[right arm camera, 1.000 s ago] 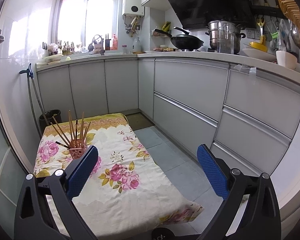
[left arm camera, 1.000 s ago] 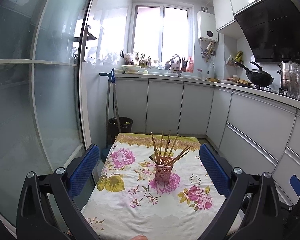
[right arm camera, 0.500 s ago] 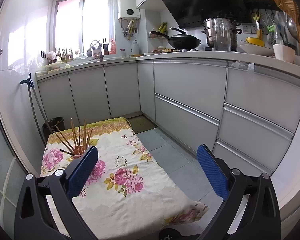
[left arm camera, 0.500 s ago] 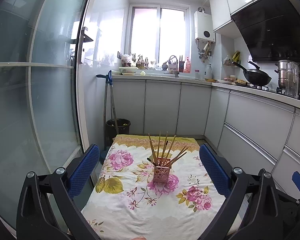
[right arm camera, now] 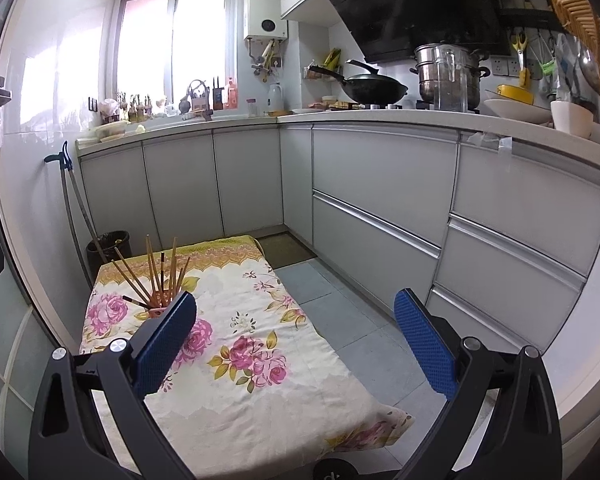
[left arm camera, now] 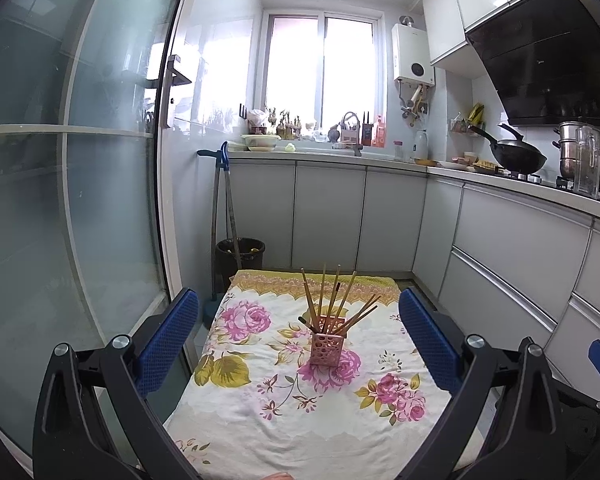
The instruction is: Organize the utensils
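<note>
In the left wrist view, the left gripper (left arm camera: 298, 336) hangs above the near end of the table (left arm camera: 260, 432), its blue pads spread wide and holding nothing. The pink holder (left arm camera: 327, 347) stands upright on the floral cloth between the pads, toward 12 o'clock from the camera, with the chopsticks (left arm camera: 332, 300) fanned out of its top; two or three lean toward 2 o'clock. Compared with a second ago, the holder sits slightly lower and farther off in the frame and more of the ceiling shows, so the gripper has drawn back and risen a little.

In the right wrist view, the right gripper (right arm camera: 296, 328) is likewise wide open and empty, aimed mostly over the table's right edge and the tiled floor (right arm camera: 340, 312). The holder lies at about 10 o'clock, partly hidden behind the left pad. This view too has pulled back and up since the earlier frames.

Every chopstick seen is in the holder and none lies loose on the cloth, so the sorting looks finished, and the retreat reads as the close of the task.
</note>
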Demonstrator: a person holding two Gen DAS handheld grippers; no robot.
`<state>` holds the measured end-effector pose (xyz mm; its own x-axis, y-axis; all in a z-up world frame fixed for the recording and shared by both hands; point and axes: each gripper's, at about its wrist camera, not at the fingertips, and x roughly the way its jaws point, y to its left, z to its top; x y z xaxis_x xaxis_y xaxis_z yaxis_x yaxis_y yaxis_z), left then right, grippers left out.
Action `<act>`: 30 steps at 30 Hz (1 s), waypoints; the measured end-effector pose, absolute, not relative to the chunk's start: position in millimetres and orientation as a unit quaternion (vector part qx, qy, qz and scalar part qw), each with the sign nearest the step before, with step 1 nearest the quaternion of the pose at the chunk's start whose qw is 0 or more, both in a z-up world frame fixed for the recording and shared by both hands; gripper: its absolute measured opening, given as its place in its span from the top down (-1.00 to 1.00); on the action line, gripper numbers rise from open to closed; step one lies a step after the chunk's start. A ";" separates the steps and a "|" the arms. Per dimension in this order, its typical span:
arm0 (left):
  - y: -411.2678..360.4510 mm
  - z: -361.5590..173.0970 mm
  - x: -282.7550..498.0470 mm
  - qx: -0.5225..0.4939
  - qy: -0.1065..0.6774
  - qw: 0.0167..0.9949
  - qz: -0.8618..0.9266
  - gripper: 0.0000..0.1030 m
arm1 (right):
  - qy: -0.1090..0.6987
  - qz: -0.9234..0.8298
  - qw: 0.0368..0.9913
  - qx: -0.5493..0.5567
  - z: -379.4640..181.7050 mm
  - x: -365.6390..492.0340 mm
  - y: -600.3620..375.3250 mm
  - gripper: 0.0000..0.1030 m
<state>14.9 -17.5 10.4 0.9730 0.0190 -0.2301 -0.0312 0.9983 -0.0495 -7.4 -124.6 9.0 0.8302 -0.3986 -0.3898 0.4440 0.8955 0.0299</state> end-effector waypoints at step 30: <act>-15.7 4.8 17.1 -0.023 0.129 0.991 0.028 -0.86 | 0.146 -0.212 0.962 0.088 29.0 -22.3 -126.9 -0.87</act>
<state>17.1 -15.7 4.8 0.9652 0.0498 -0.2566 -0.0617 0.9973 -0.0387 -22.3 -126.9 29.0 0.8671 -0.3828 -0.3188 0.4343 0.8944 0.1072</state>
